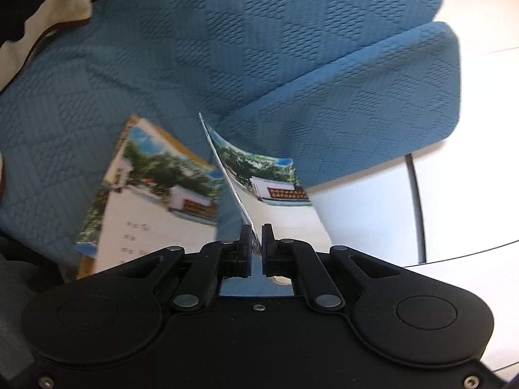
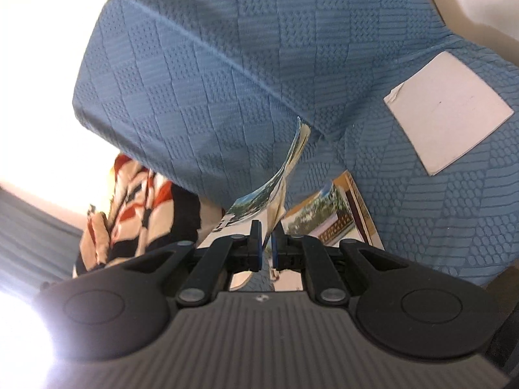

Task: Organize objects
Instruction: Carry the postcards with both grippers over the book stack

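Left wrist: my left gripper [image 1: 256, 236] pinches a booklet [image 1: 259, 175]; another copy [image 1: 155, 191] lies at nine o'clock on the sofa [image 1: 259, 48]. My right gripper [image 2: 266, 236] clamps a booklet page [image 2: 279, 175].

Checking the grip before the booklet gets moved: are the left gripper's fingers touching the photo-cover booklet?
Touching. The left wrist view shows the left gripper with both fingers closed on the photo-cover booklet, whose thin edge runs between them.

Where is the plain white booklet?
In the right wrist view, the white booklet lies flat at the upper right on the blue sofa seat, beyond the picture booklet.
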`<state>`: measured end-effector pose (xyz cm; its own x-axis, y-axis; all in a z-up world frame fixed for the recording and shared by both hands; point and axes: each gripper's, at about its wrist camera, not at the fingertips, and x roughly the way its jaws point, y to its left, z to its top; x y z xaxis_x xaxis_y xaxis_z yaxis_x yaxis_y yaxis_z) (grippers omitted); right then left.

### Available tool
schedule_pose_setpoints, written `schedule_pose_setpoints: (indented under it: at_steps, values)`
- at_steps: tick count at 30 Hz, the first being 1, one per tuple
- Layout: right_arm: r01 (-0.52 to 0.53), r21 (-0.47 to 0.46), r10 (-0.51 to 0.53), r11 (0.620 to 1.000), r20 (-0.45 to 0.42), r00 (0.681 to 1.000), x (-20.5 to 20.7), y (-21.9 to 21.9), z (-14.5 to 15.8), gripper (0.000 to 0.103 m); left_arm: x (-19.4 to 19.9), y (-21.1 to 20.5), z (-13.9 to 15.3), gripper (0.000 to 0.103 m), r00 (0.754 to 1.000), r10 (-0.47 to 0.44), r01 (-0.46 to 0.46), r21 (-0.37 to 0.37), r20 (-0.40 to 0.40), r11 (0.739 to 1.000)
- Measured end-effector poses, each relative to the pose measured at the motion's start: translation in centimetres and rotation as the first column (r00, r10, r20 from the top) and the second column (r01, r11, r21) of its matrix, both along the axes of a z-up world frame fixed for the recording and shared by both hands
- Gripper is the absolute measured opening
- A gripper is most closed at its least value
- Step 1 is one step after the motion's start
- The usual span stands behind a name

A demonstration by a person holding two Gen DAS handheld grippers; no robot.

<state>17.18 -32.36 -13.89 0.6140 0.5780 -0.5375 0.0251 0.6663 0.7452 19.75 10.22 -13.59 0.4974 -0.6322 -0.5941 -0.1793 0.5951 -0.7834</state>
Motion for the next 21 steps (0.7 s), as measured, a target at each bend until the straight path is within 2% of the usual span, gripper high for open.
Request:
schedule_pose_setpoints:
  at_steps: [5,12,21]
  values:
    - [-0.039,-0.067,0.039,0.997,0.003,0.999,-0.1,2.1,-2.0,0.008,-0.1,1.2,-2.8,0.004,1.000,-0.019,0.020,0.033,-0.019,0.999]
    - [-0.084,-0.172,0.086,0.982,0.004,0.996,-0.6,4.3,-4.3,0.008,-0.5,1.8,-5.2,0.005,0.998,-0.061,0.064,0.096,-0.027,0.993]
    - [-0.102,-0.242,0.096,0.965,-0.037,0.995,-1.4,6.0,-7.1,0.009,-1.7,2.0,-7.1,0.005,0.997,-0.080,0.077,0.156,0.015,0.985]
